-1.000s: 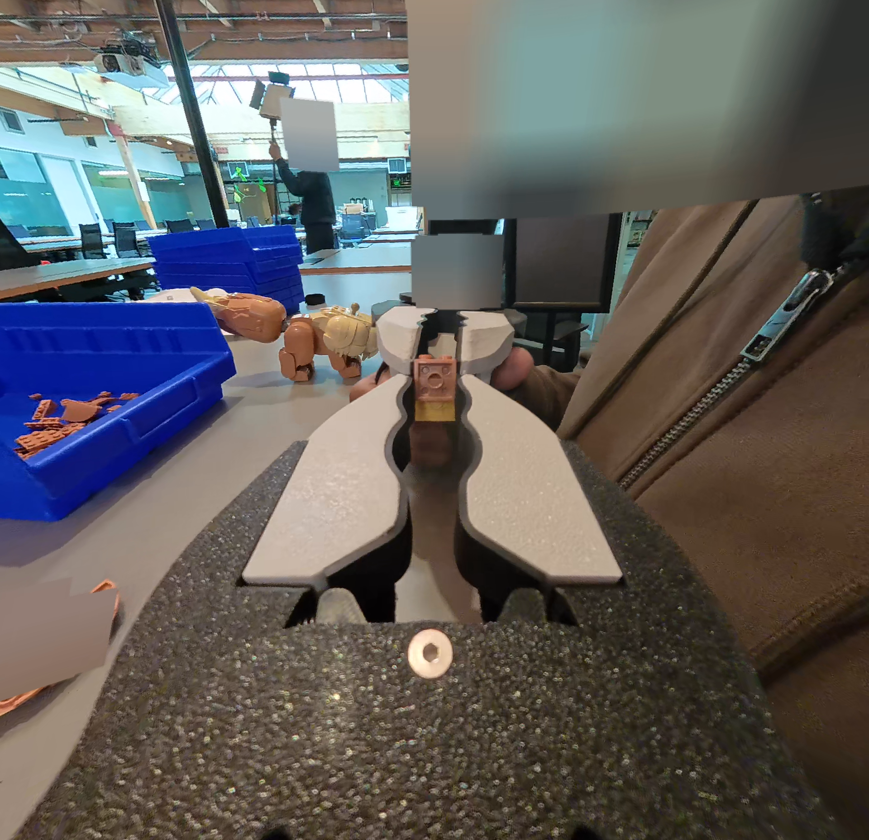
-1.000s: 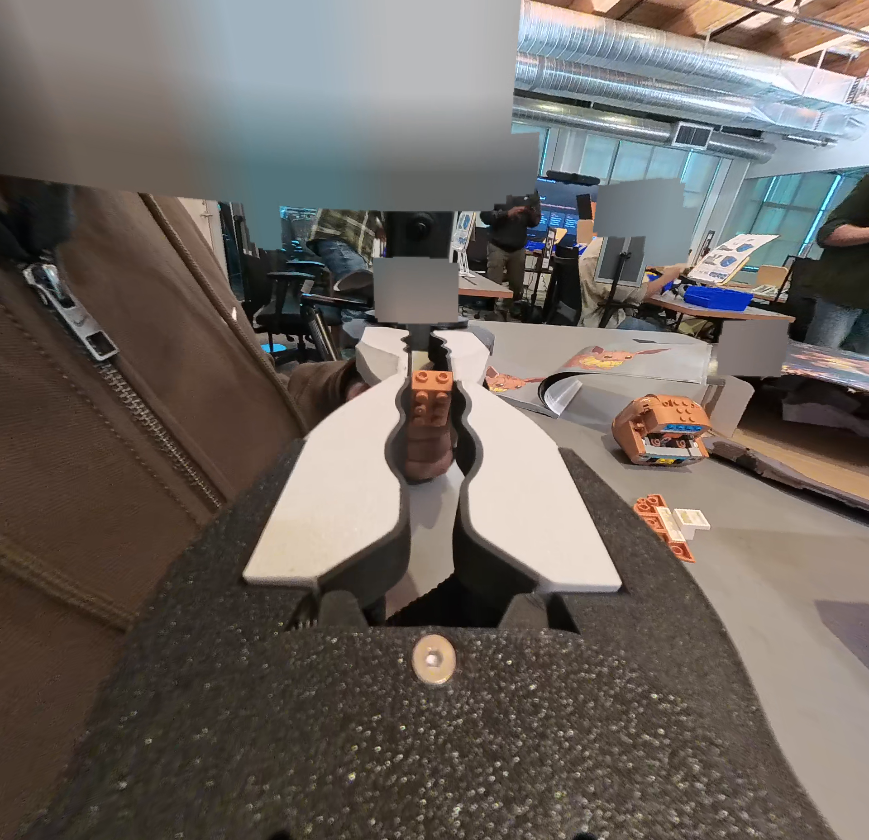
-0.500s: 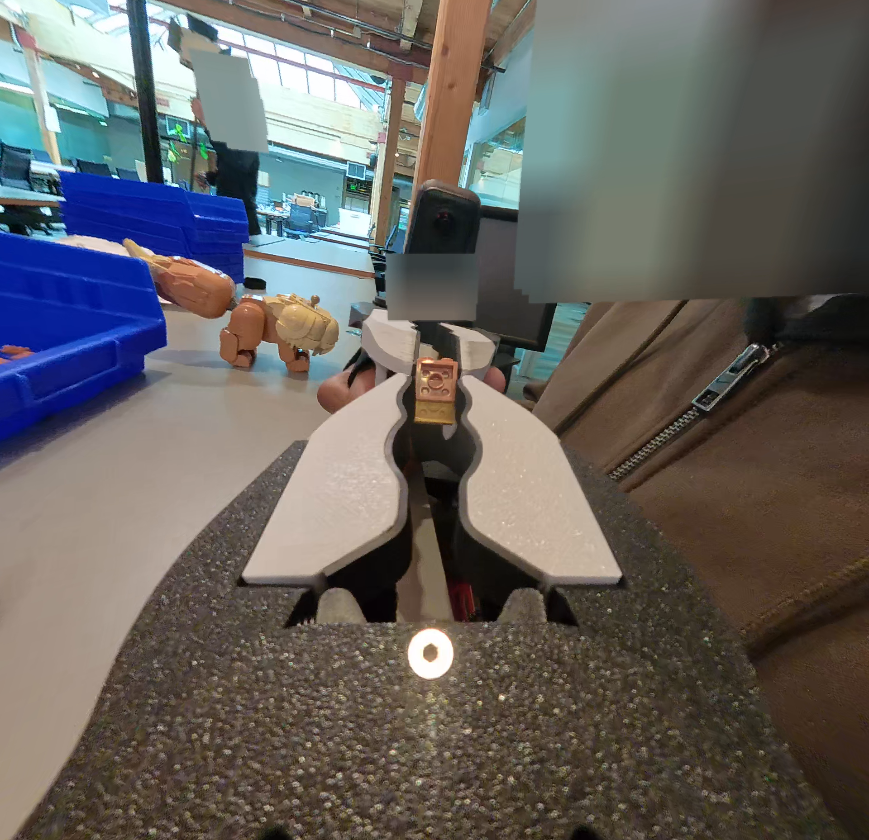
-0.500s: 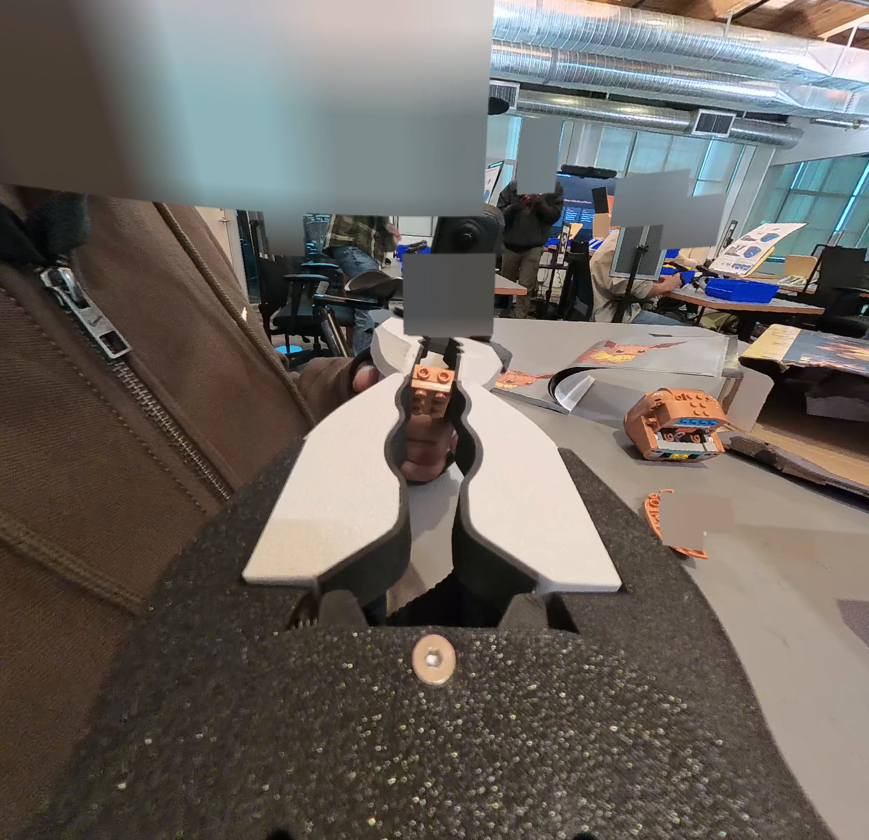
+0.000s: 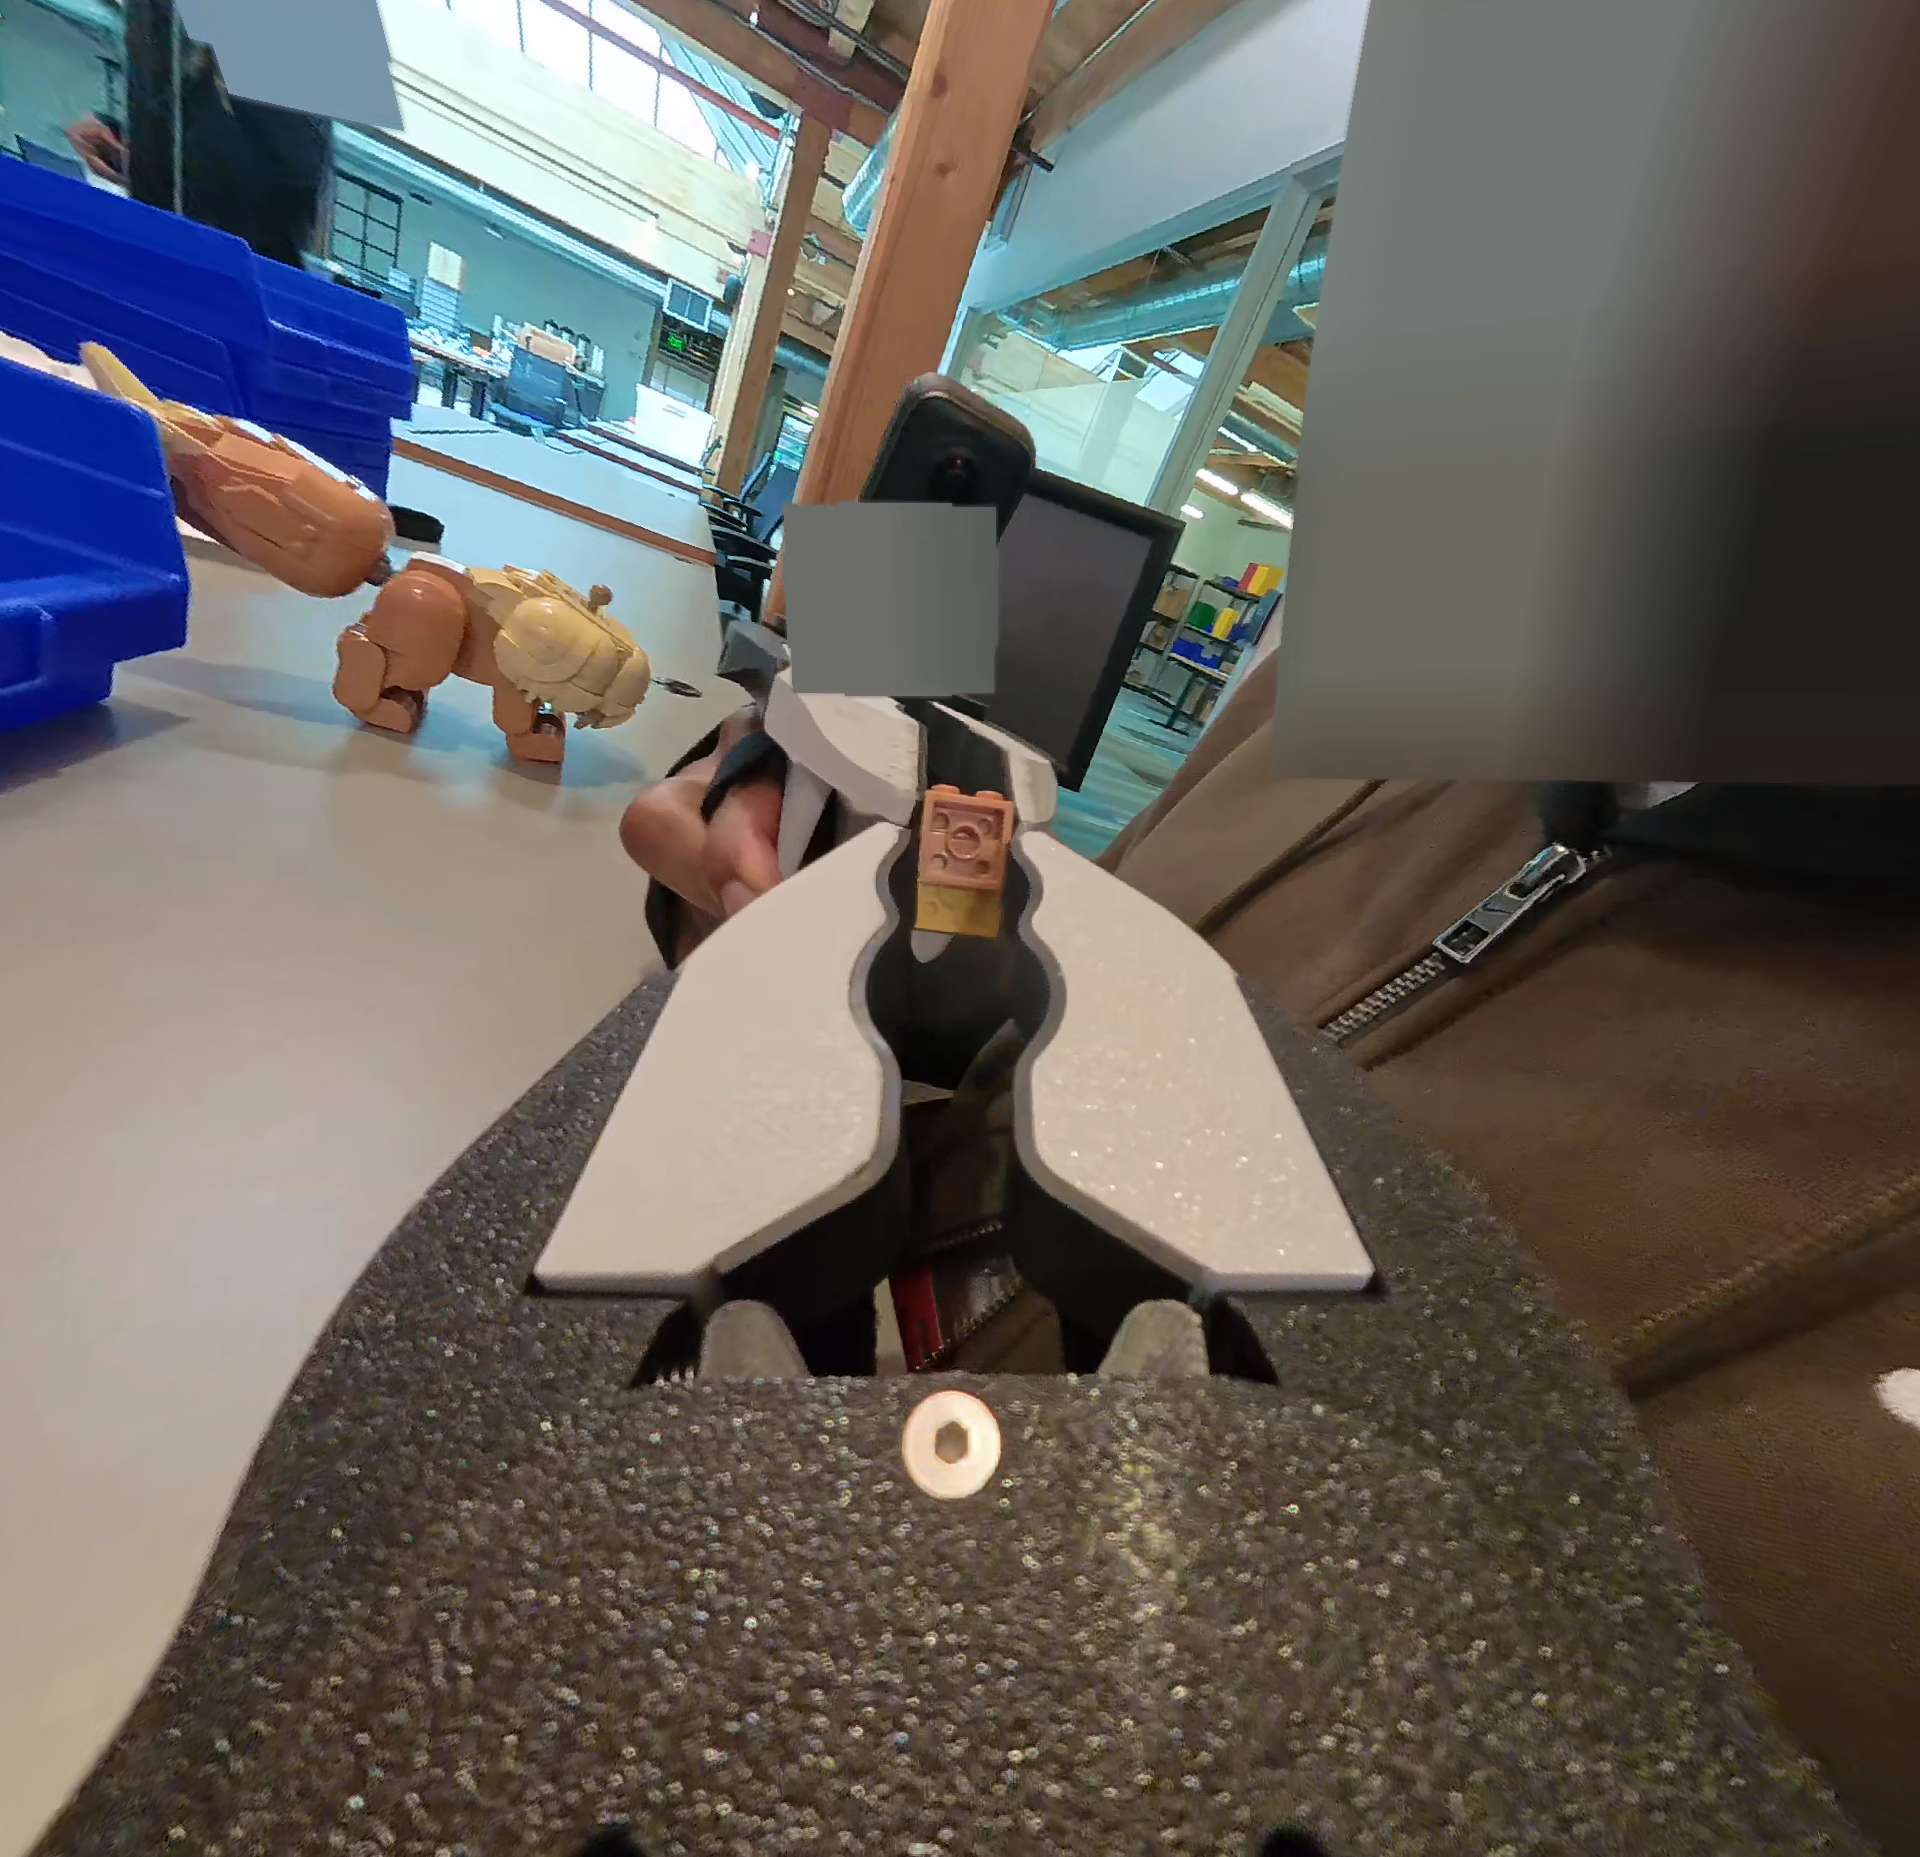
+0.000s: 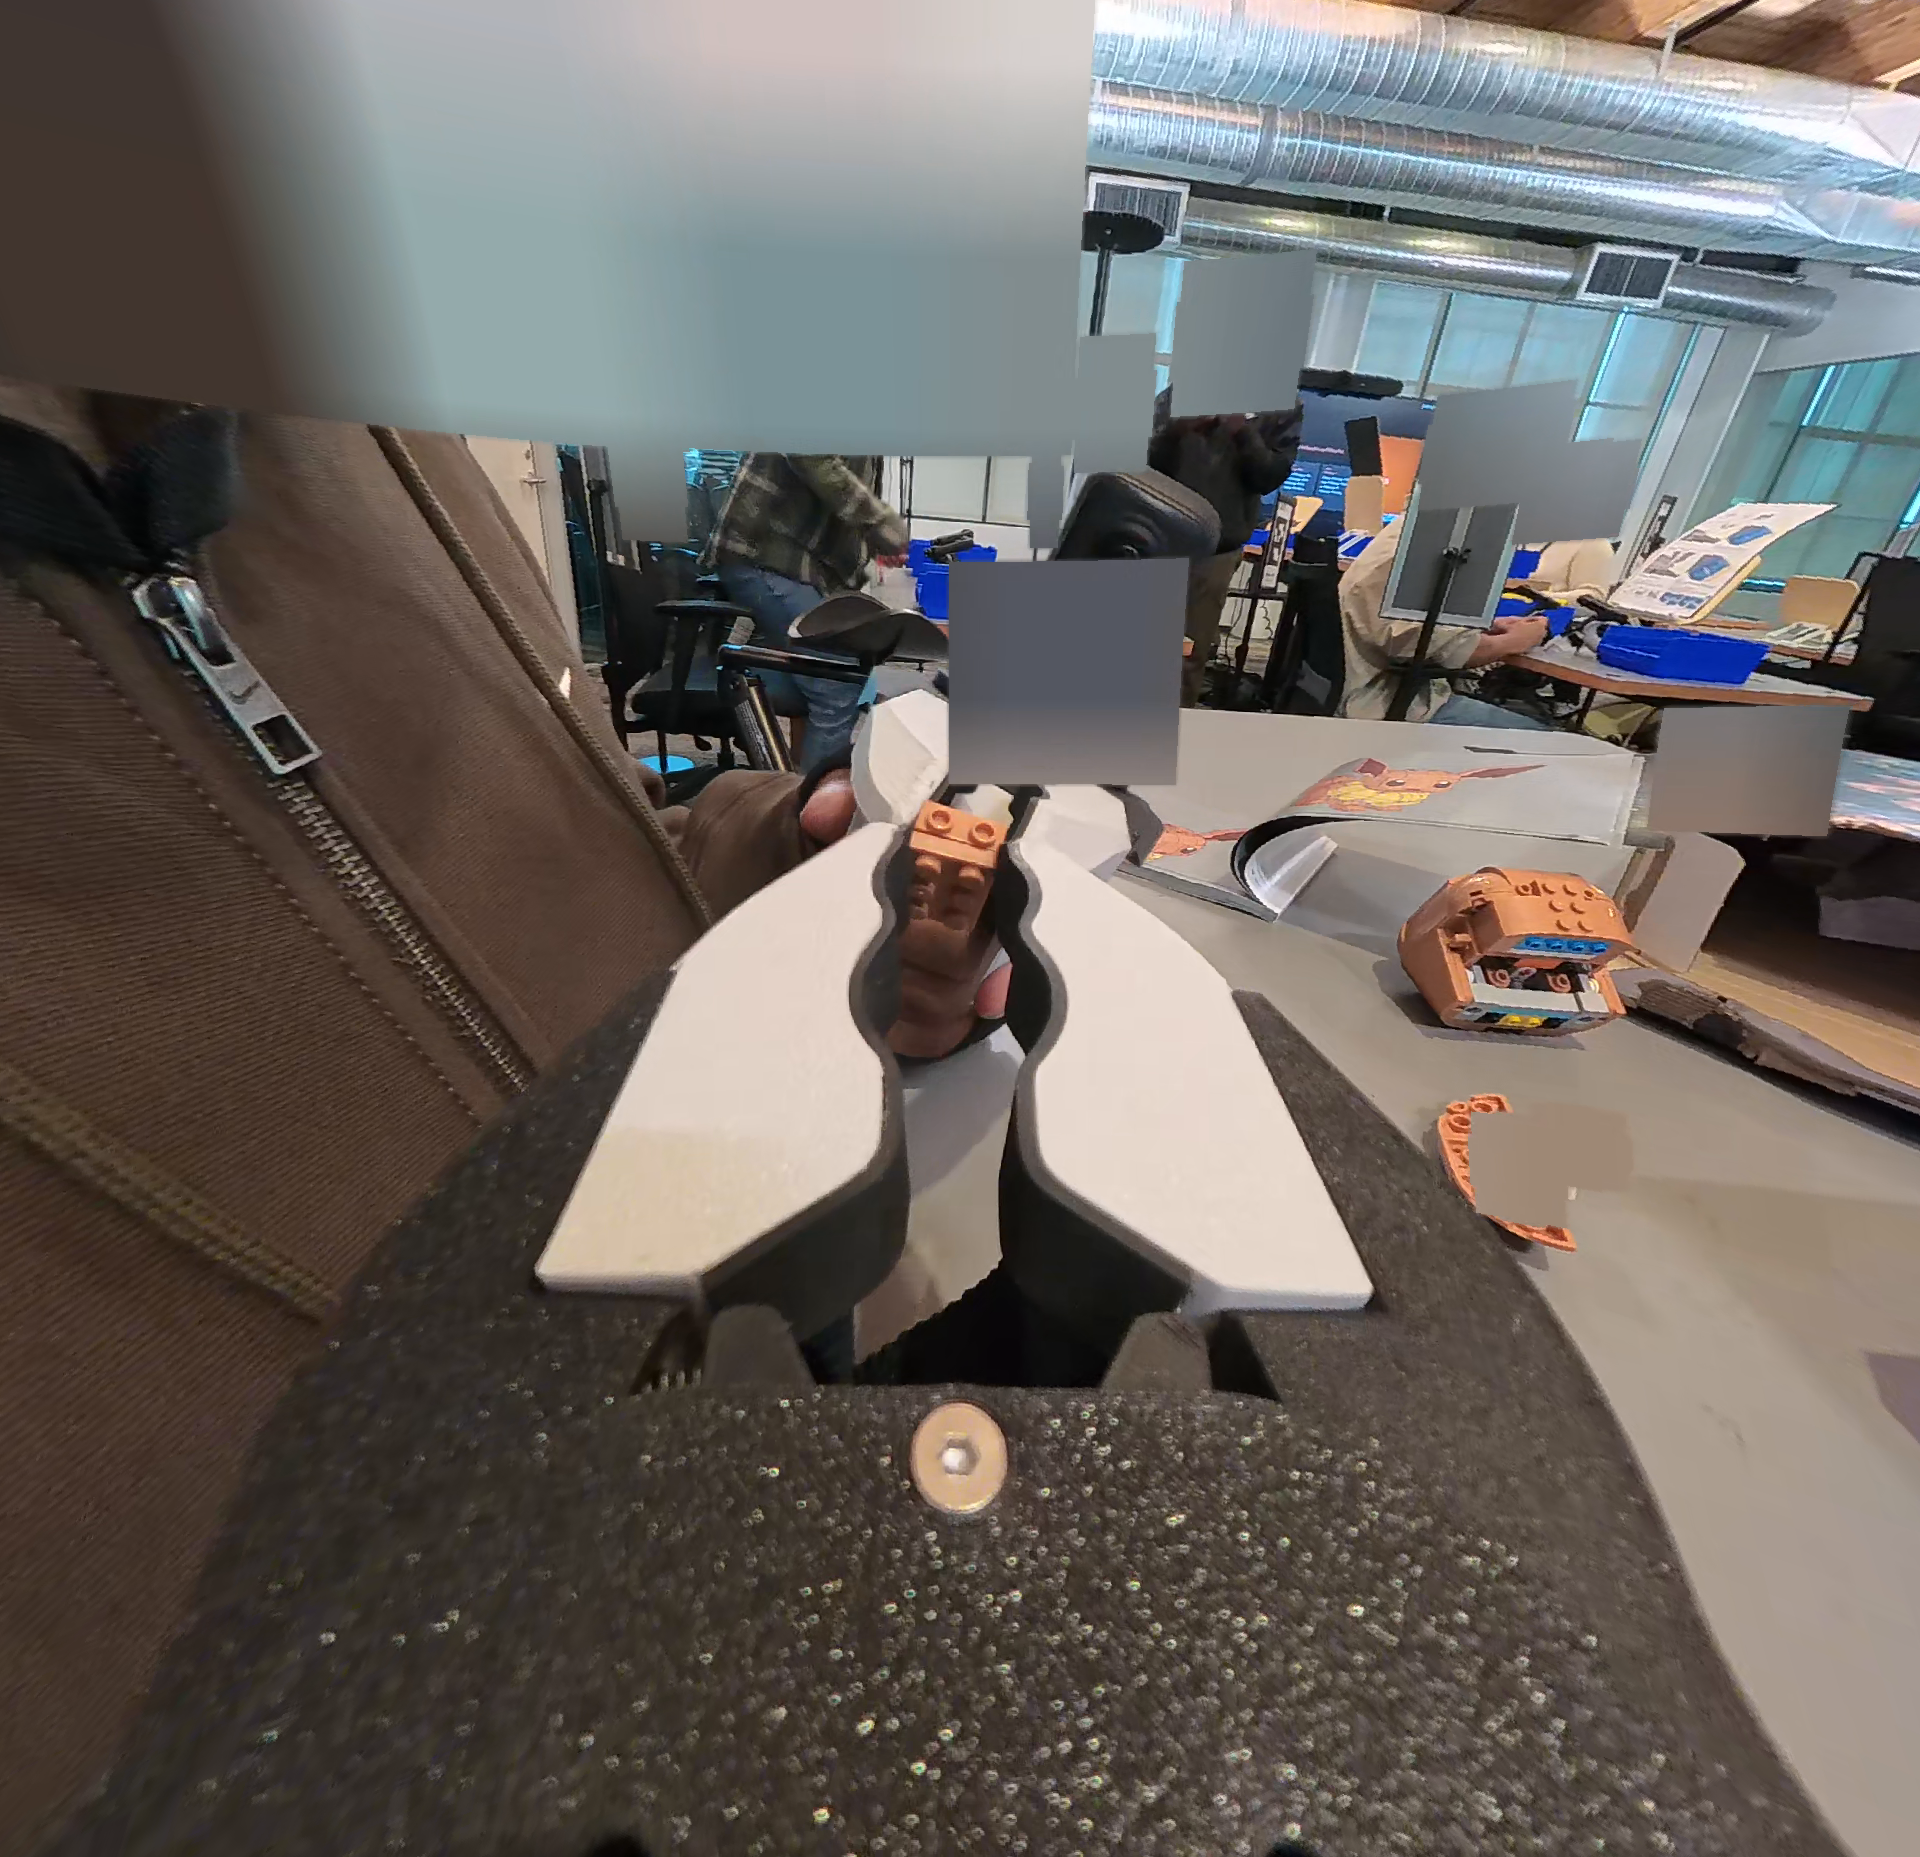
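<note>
- Pinches a brick stack (image 5: 964,864) between the tips of the left claw (image 5: 961,867): 1 orange square plate on top, 1 tan piece under it, both raised above the counter (image 5: 260,924).
- Clamps on the stack's 2 side faces, with the plate's flat face turned toward the left wrist camera.
- Grips an orange brick (image 6: 957,833) in the right claw (image 6: 954,849), shut on its sides, with 2 studs showing on top.
- Meets tip to tip: right claw in the left wrist view just behind the stack, close to a brown jacket (image 5: 1610,1028).
- Cannot tell whether stack and brick are pressed together or only touching.
- Shows a hand (image 5: 707,841) just behind the claws, on the far claw's grip.
- Judged as light, stiff and smooth: hard plastic, apt to twist or pop out of a tip pinch if squeezed off-centre.
- Best held on the flat opposite sides, low on each piece, studs and underside left free.
- Lies well apart on the counter, left wrist view: a blue bin (image 5: 83,560), a tan and brown brick animal (image 5: 499,654), an orange rounded body (image 5: 281,503).
- Lies well apart, right wrist view: an orange brick head (image 6: 1507,950), an open booklet (image 6: 1351,820), a curved orange piece (image 6: 1465,1132).
</note>
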`<move>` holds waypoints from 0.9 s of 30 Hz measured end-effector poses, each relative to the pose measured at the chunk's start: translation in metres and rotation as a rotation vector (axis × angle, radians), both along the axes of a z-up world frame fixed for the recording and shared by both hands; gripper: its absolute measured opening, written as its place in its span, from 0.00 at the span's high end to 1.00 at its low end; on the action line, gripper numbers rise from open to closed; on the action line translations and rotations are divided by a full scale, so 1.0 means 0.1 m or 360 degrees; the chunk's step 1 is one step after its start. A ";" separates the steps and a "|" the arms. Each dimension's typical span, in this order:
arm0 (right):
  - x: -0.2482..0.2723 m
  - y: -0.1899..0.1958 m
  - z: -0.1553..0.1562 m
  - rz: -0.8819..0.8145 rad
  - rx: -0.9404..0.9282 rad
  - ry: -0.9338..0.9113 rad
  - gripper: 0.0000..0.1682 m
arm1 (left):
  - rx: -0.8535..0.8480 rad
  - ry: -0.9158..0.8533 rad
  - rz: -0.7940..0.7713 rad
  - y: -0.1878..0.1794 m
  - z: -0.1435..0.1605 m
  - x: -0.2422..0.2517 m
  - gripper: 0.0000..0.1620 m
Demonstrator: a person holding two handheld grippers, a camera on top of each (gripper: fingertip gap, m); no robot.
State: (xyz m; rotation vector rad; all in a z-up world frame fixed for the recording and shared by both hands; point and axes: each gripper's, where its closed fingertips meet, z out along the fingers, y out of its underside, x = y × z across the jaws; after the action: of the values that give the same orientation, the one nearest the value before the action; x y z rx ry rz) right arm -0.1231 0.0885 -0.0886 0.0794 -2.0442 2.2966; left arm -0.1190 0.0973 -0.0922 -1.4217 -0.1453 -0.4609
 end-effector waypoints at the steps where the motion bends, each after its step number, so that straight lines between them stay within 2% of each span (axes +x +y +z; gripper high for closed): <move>1: 0.00 0.00 0.00 0.0003 -0.0001 -0.0002 0.91 | 0.0000 -0.0015 -0.0012 0.00 0.00 0.00 0.90; 11: -0.05 0.00 0.02 -0.0006 -0.0025 -0.0027 0.91 | 0.0011 -0.0201 -0.0111 0.00 0.02 -0.03 0.90; 19: -0.14 0.01 0.03 -0.0058 -0.0044 -0.0132 0.90 | 0.0050 0.0056 0.0168 -0.01 0.03 -0.12 0.90; 27: -0.14 -0.02 0.00 -0.0029 -0.0014 -0.0180 0.90 | 0.0043 0.0149 0.0240 -0.01 0.03 -0.13 0.90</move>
State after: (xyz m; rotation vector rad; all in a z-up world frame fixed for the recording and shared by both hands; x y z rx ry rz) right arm -0.1369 0.0866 -0.0888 -0.0709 -2.0765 2.3505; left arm -0.1316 0.0961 -0.0896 -1.3919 -0.1686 -0.2706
